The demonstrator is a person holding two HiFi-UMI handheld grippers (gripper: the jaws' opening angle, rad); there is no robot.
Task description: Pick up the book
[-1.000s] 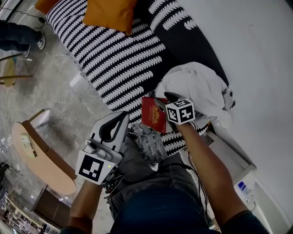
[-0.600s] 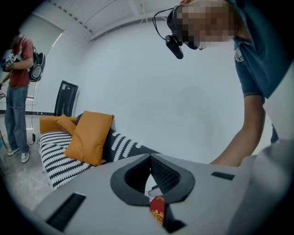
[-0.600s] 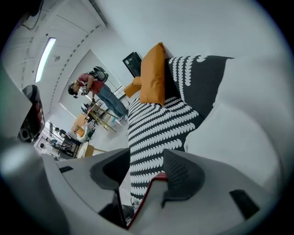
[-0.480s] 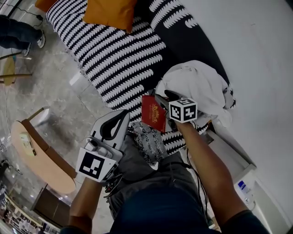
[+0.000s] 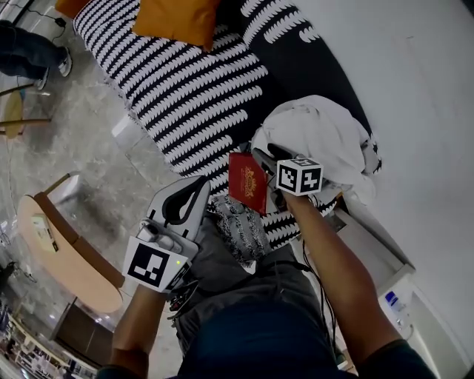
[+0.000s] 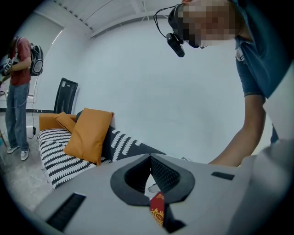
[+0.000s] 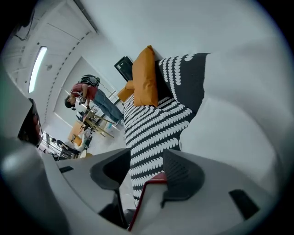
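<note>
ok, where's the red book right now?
Head view, centre: the red book is clamped in the right gripper's fingers, over the striped sofa's near end, beside the white cloth.

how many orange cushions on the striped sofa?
2. The large cushion sits on the striped sofa near the top of the head view; the second cushion is at the sofa's far end, cut off by the frame edge. Others may be out of frame.

A staged lounge corner within an office-like hall is indicated by the patterned sofa [image 5: 200, 96], orange cushion [image 5: 178, 22] and far desks [image 7: 94, 121].
</note>
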